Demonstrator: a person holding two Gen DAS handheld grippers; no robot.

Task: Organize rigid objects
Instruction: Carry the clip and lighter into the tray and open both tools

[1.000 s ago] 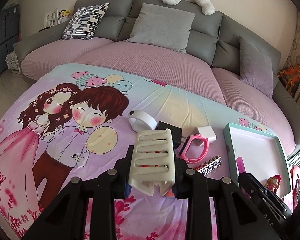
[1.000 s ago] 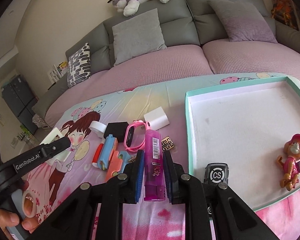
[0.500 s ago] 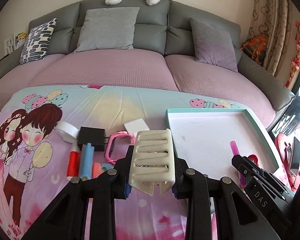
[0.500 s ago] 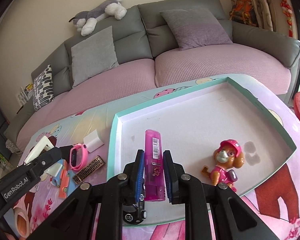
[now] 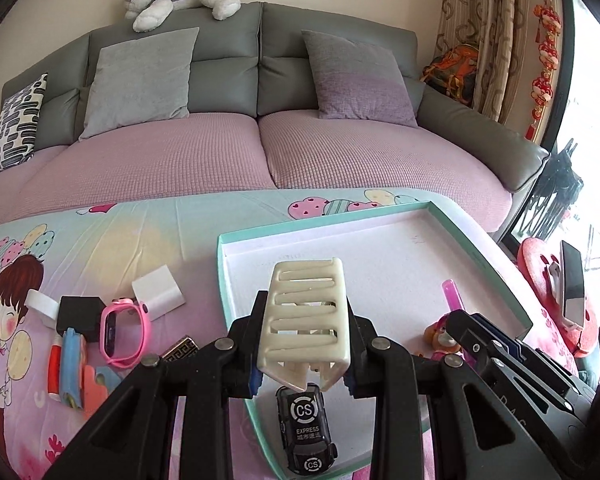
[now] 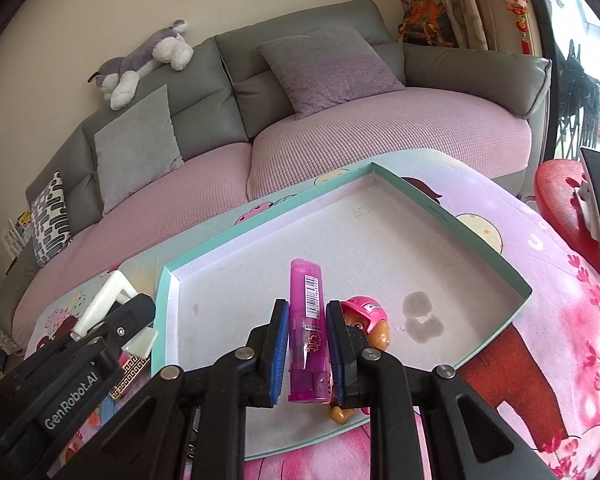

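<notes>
My left gripper [image 5: 304, 318] is shut on a cream slotted plastic holder [image 5: 306, 312] and holds it over the near left part of the teal-rimmed white tray [image 5: 380, 258]. A black toy car [image 5: 306, 428] lies in the tray just below it. My right gripper [image 6: 307, 322] is shut on a purple lighter [image 6: 307, 328] above the tray [image 6: 420, 216]. A pink pup figure [image 6: 370, 320] lies in the tray by the right finger. The lighter tip [image 5: 452, 294] and the figure [image 5: 440, 332] show in the left wrist view.
On the cartoon cloth left of the tray lie a pink watch [image 5: 122, 332], a black box [image 5: 80, 314], a white block [image 5: 158, 290], a patterned gold bar [image 5: 180, 352] and red, blue and orange pieces [image 5: 70, 372]. A sofa [image 5: 260, 148] stands behind. A red stool [image 6: 564, 200] holds a phone.
Both grippers have swung right from the loose items on the cloth to over the tray, each still holding its object.
</notes>
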